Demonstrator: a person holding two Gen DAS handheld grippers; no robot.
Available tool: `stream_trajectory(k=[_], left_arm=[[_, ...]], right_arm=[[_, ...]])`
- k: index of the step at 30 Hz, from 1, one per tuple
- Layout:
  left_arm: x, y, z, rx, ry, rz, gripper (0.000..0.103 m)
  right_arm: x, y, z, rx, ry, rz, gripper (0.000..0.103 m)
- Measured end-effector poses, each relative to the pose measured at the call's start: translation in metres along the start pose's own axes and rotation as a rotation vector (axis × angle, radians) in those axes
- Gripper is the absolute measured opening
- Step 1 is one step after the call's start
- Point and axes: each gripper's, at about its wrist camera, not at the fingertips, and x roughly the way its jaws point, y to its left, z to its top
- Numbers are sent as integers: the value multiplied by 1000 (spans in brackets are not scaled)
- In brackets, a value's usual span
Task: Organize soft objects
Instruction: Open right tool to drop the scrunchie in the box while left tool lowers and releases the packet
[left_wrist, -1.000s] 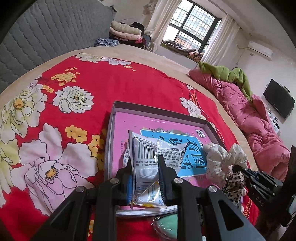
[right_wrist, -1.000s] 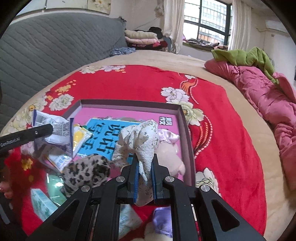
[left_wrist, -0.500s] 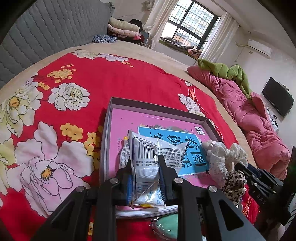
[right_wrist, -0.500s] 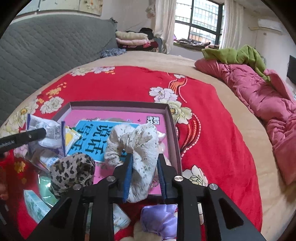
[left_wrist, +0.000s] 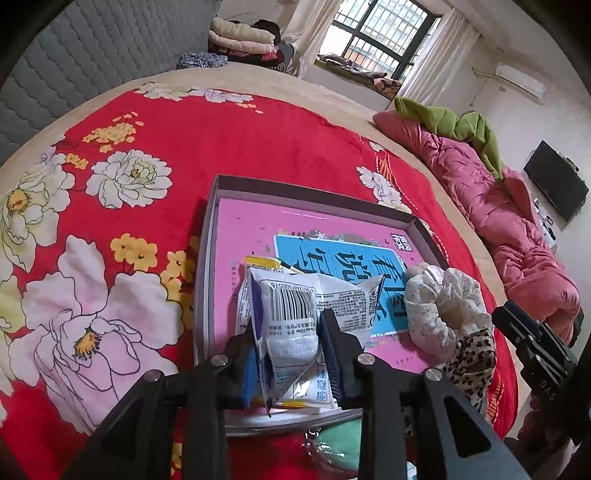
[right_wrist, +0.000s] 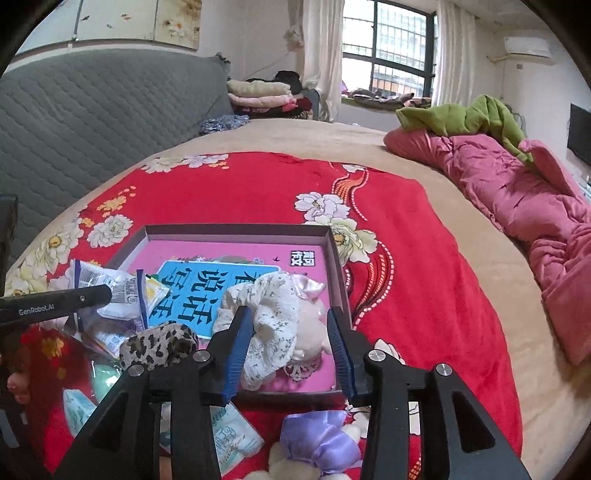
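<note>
A shallow grey box (left_wrist: 210, 236) with a pink and blue liner lies on the red floral bedspread; it also shows in the right wrist view (right_wrist: 236, 230). My left gripper (left_wrist: 290, 345) is open around a white snack packet (left_wrist: 291, 314) lying at the box's near left. My right gripper (right_wrist: 290, 341) is open, its jaws wide around a cream floral scrunchie (right_wrist: 275, 314) that rests in the box, also seen in the left wrist view (left_wrist: 447, 306). A leopard scrunchie (right_wrist: 159, 341) sits at the box's near edge.
A purple satin scrunchie (right_wrist: 321, 439), a tissue pack (right_wrist: 229, 435) and a green item (right_wrist: 105, 380) lie in front of the box. A pink quilt (right_wrist: 517, 192) with a green garment (right_wrist: 458, 118) lies on the right. A grey headboard (right_wrist: 92, 110) stands at the left.
My right gripper opened and let the cream scrunchie settle in the box. My left gripper widened around the snack packet, which now lies in the box.
</note>
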Motion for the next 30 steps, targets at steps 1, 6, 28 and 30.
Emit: stream_trajectory(k=[1,6,28,30], left_arm=[[0,1,0,-7,7,-8,32],[0,4,0,-13,24,-10,33],[-6,2,2,20,-2,52,44],[-7,4,2,12,-4,53,44]], right_arm=[[0,-1,0,3,2,1,43],[1,-6,-3,14,8,-11,44],[-12,-23,-21,52,22,-37,51],[-13,-24,-21,55,21,-37,51]])
